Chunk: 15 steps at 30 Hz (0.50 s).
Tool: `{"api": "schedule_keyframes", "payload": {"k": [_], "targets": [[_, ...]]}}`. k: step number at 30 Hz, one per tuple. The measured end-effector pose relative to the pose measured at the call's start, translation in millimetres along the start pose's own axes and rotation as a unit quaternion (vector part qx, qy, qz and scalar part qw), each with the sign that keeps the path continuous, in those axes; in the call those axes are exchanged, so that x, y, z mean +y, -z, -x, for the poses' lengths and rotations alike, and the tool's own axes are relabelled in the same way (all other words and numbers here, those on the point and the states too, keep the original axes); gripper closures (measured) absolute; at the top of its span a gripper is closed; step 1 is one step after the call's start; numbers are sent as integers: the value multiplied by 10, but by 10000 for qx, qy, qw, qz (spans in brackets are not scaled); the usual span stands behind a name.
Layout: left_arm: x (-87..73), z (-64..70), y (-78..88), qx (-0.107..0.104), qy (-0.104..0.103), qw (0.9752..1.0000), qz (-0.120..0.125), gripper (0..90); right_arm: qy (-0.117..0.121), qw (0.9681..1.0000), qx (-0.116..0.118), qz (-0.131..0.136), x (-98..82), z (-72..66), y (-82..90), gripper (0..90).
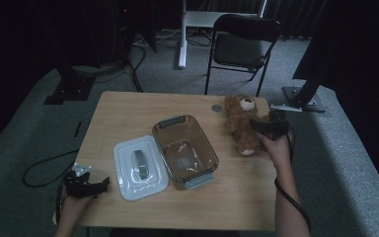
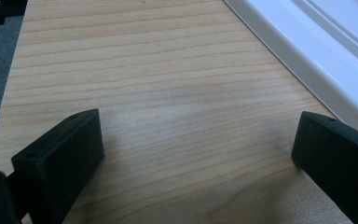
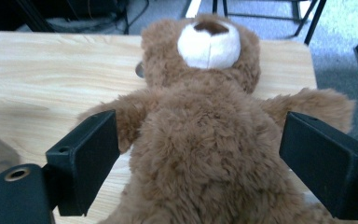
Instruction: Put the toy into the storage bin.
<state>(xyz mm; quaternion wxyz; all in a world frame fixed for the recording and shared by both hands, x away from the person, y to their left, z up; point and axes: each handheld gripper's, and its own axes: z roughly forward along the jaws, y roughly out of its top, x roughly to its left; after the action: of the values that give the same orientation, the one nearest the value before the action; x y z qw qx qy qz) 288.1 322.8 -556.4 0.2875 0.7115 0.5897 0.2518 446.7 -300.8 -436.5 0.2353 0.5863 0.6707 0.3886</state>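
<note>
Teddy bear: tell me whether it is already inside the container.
No, the teddy bear lies on the table beside the empty container.

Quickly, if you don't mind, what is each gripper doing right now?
Left gripper: open, holding nothing, over bare table.
Right gripper: open, fingers either side of the teddy bear, not closed.

Dim room, grey carpet (image 1: 24, 133), black folding chair (image 1: 242, 44).
</note>
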Motion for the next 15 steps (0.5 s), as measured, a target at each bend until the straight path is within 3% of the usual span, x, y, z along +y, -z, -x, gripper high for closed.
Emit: {"api": "schedule_keyframes", "payload": {"k": [6,10,12,15], "targets": [[3,2,-3,-16,-12,10000,3,27,-86,9995,-159,-263,-66,41,-258,110],[4,3,-4,-16,-13,10000,2,28,-121,9971,-293,-691,-116,112,-469,109],[4,3,-4,-16,-12,10000,3,28,-102,9957,-194,-901,-163,133,-560,102],[3,3,-4,-15,-12,10000,4,27,-165,9957,-115,-905,-219,137,-618,102]]}}
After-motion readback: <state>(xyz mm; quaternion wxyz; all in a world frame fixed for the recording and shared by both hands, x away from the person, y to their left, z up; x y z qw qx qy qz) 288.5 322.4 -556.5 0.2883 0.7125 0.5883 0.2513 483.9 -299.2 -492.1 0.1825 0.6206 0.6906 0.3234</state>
